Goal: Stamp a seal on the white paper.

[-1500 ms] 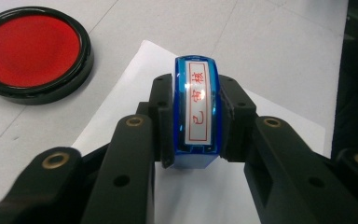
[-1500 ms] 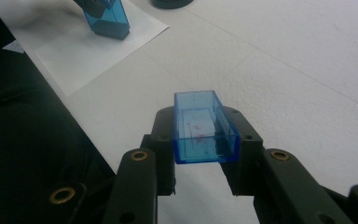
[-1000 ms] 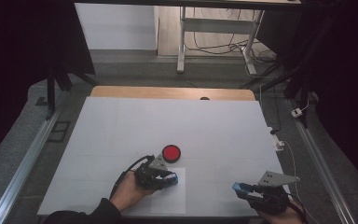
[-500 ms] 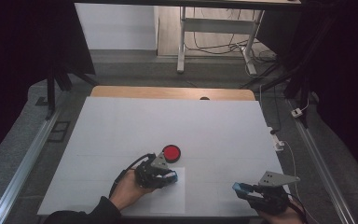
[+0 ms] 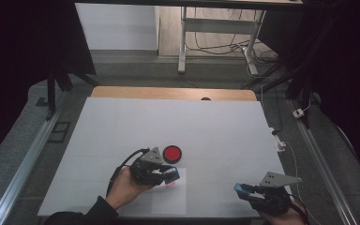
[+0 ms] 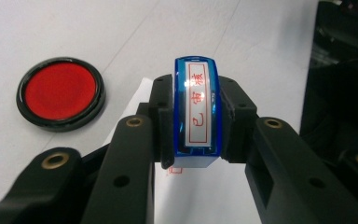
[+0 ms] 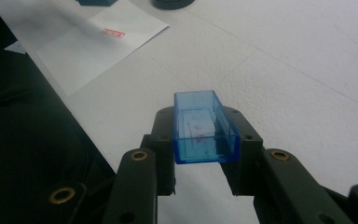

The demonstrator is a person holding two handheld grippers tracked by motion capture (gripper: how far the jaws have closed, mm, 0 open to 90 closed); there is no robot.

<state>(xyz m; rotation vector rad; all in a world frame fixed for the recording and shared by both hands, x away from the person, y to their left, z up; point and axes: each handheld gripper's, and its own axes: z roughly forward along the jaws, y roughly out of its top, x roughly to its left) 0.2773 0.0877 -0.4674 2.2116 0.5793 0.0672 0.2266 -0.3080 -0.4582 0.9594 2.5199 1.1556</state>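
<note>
The blue stamp (image 6: 196,114) is sitting clamped between the jaws of my left gripper (image 5: 168,172), its red-lettered label facing the camera, above the sheet of paper (image 5: 168,199) near the front edge of the white table (image 5: 122,126). A red imprint (image 7: 113,32) is showing on that paper. The red ink pad (image 5: 172,153) is lying just beside. My right gripper (image 5: 243,190) is gripping the clear blue stamp cap (image 7: 203,128), well apart

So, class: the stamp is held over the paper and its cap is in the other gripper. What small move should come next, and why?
Probably bring the stamp to the cap: a red print already marks the paper, and the cap's open end is free.
</note>
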